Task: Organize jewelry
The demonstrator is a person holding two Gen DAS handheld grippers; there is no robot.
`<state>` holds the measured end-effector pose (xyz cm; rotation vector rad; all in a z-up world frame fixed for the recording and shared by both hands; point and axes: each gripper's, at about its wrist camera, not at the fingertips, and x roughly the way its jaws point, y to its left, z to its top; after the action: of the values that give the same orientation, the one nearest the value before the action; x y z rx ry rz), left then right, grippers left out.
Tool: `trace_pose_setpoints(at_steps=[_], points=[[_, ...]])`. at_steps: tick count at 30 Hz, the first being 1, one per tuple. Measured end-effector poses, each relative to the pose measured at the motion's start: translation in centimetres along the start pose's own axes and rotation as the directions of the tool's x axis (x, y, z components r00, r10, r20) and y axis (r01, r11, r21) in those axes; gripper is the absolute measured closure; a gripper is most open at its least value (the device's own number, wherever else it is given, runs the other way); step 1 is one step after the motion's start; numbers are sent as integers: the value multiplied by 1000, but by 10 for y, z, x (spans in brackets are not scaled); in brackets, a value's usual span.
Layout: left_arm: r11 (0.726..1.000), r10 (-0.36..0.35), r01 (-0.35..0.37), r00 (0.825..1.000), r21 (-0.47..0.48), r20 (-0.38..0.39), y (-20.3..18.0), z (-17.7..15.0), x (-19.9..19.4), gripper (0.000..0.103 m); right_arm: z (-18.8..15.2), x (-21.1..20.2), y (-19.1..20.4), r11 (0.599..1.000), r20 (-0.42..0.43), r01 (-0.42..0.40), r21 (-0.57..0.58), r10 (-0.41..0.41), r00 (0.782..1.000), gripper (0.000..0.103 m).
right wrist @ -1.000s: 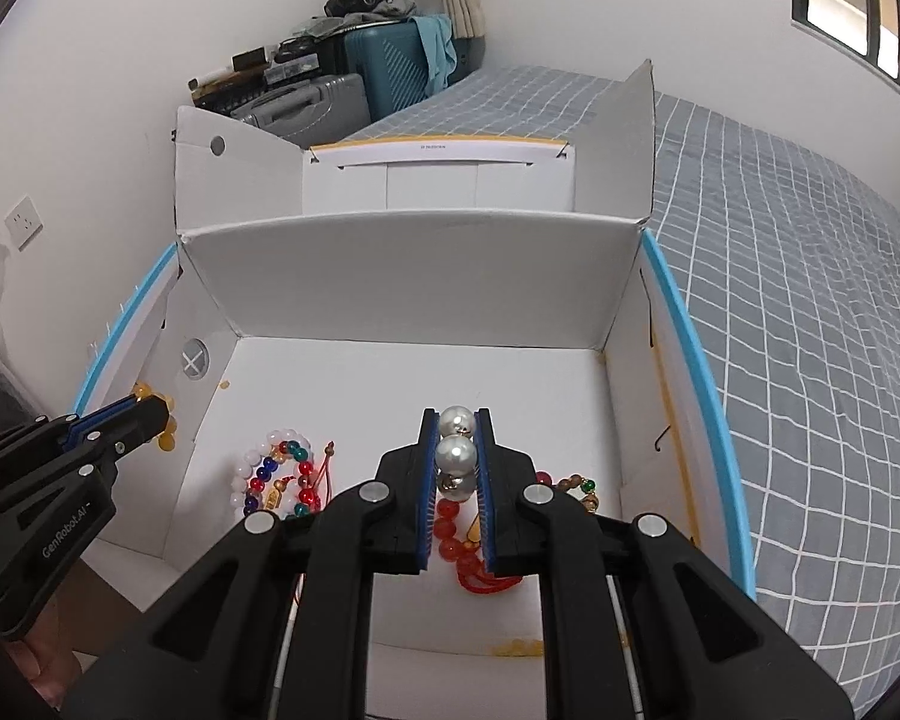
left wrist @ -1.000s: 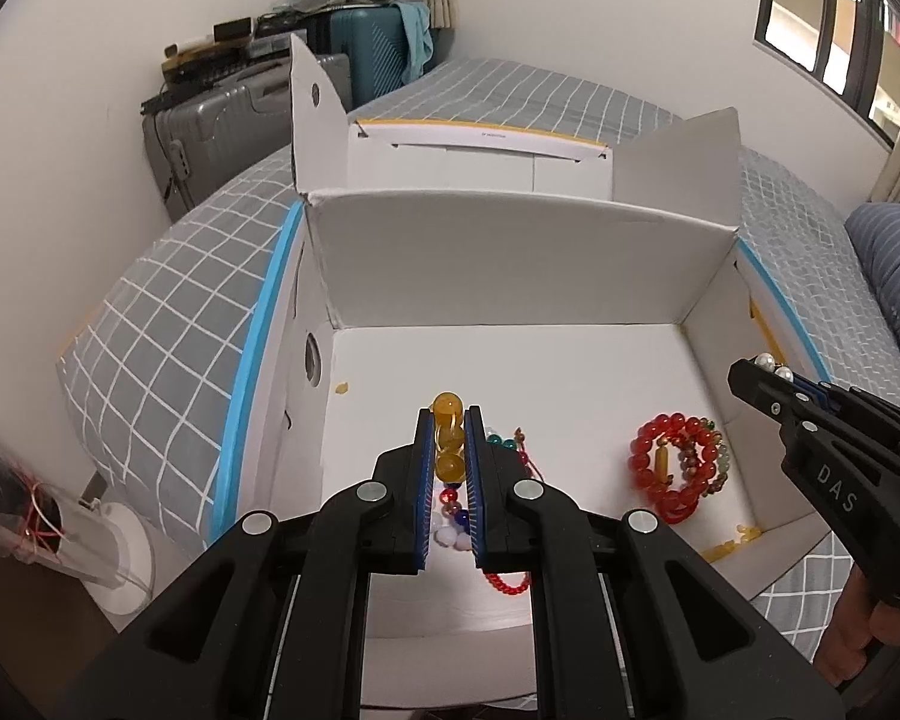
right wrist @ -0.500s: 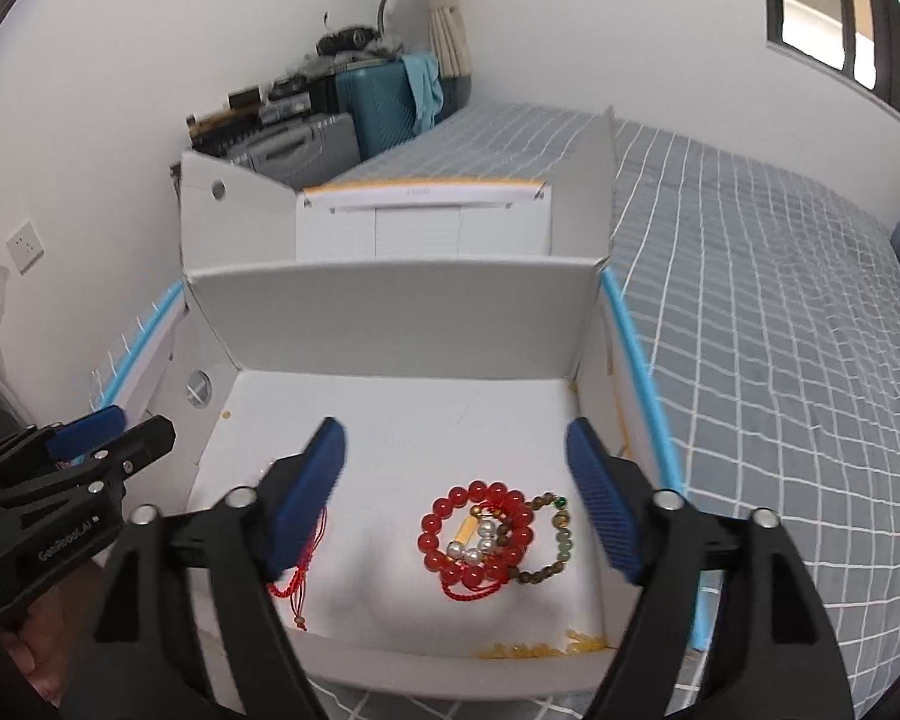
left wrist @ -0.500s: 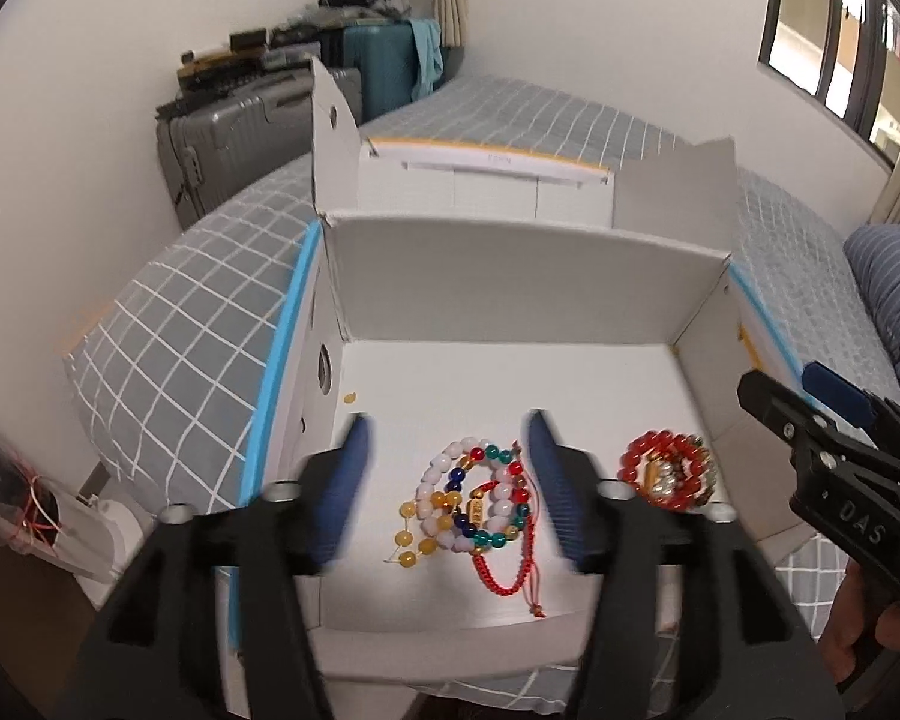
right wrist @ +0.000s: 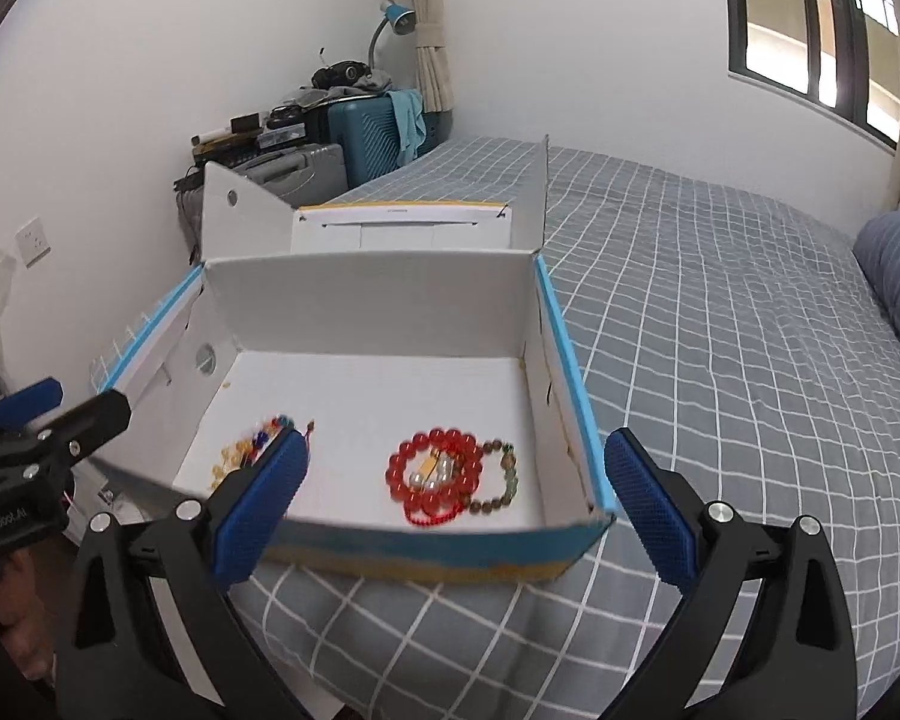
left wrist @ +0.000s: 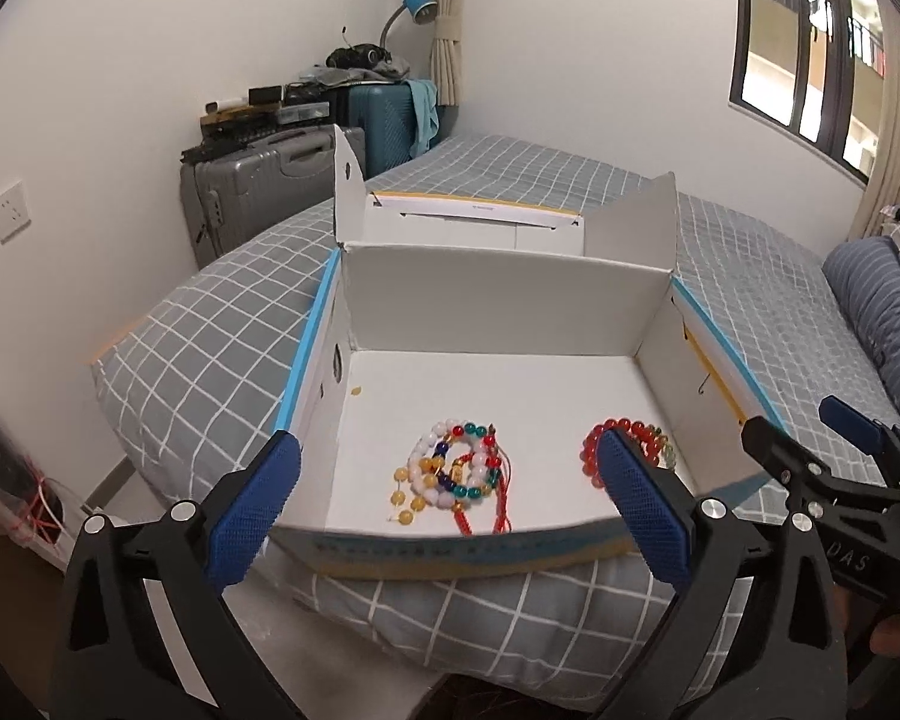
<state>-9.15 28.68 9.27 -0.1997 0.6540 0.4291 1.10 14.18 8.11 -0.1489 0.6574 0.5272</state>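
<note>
A white cardboard box [left wrist: 498, 276] with blue edges lies open on the bed. On its floor at the left is a heap of multi-coloured bead bracelets [left wrist: 450, 474] with amber beads and red cords. At the right lies a red bead bracelet [right wrist: 432, 468] around pearly beads, with a green-brown bracelet [right wrist: 504, 480] beside it. My left gripper [left wrist: 444, 444] hangs in front of the box's near wall, its jaws opening wide with nothing between them. My right gripper [right wrist: 455, 441] is likewise before the box, jaws opening and holding nothing. Its blue-padded fingers [left wrist: 834, 411] show in the left wrist view.
The bed [right wrist: 720, 330] has a grey checked cover and a blue striped pillow [left wrist: 870, 300] at the right. Suitcases [left wrist: 258, 192] with clutter stand against the far wall, under a blue lamp [left wrist: 417, 6]. A window [left wrist: 810, 42] is at the upper right. The floor shows below the near bed edge.
Both grippers went from shut on bead strings to wide open. The amber and pearly beads now lie in the box. Both grippers drew back and up from it.
</note>
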Motion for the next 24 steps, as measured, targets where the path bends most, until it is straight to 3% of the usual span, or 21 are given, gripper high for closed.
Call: trace_pose_setpoints(at_steps=[24], points=[[999,-7,9,999,39,-38,-2,-28,-10,6,-27,0,13,1000,-37,-10,10,10,999,8]])
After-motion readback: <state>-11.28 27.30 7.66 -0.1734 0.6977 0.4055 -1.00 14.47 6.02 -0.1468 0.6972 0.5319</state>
